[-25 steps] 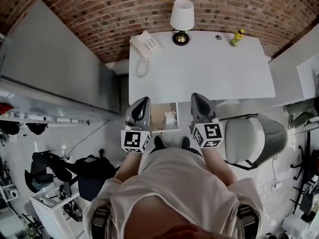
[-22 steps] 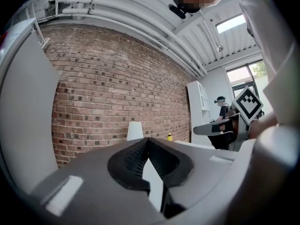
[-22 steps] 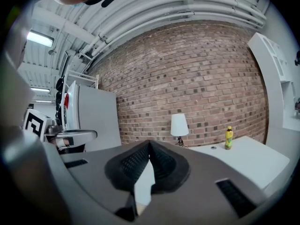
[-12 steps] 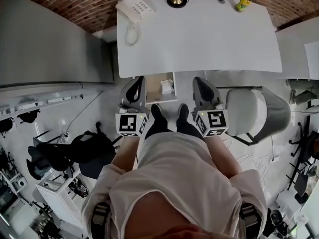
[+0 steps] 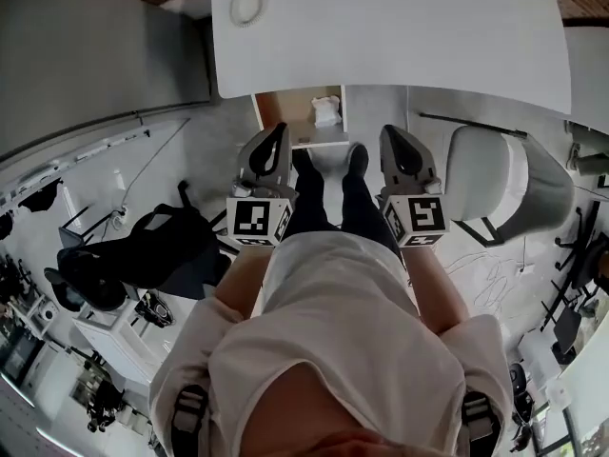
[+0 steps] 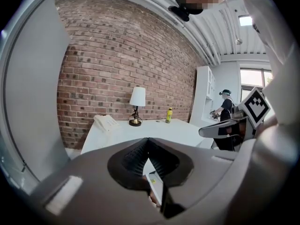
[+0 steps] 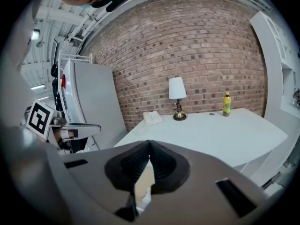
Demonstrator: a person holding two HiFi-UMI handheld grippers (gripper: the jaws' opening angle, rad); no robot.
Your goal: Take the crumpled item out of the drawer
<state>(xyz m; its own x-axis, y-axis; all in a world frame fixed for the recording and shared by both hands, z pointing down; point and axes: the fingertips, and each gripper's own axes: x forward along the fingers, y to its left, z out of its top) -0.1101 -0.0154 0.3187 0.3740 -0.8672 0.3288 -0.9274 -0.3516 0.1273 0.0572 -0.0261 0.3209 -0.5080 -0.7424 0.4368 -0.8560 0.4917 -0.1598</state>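
Observation:
Under the white desk (image 5: pixel 400 36) a wooden drawer (image 5: pixel 285 112) stands pulled out. A crumpled white item (image 5: pixel 326 112) lies in its right part. My left gripper (image 5: pixel 277 134) is shut and empty, its tip just short of the drawer's front edge. My right gripper (image 5: pixel 392 135) is shut and empty too, to the right of the drawer above the floor. In the left gripper view the jaws (image 6: pixel 148 142) meet with the drawer's rim below them. In the right gripper view the shut jaws (image 7: pixel 149 145) frame the drawer's tan inside (image 7: pixel 144 179).
A grey office chair (image 5: pixel 500 184) stands to the right of my right gripper. A black bag (image 5: pixel 143 255) lies on the floor at left. On the desk are a lamp (image 6: pixel 137 102), a telephone (image 6: pixel 106 122) and a yellow bottle (image 6: pixel 168 115). A person (image 6: pixel 226 108) stands far back.
Both grippers have sunk together and now tip lower. The desk has slid up in the head view, and the open drawer now lies close before the left gripper's tip.

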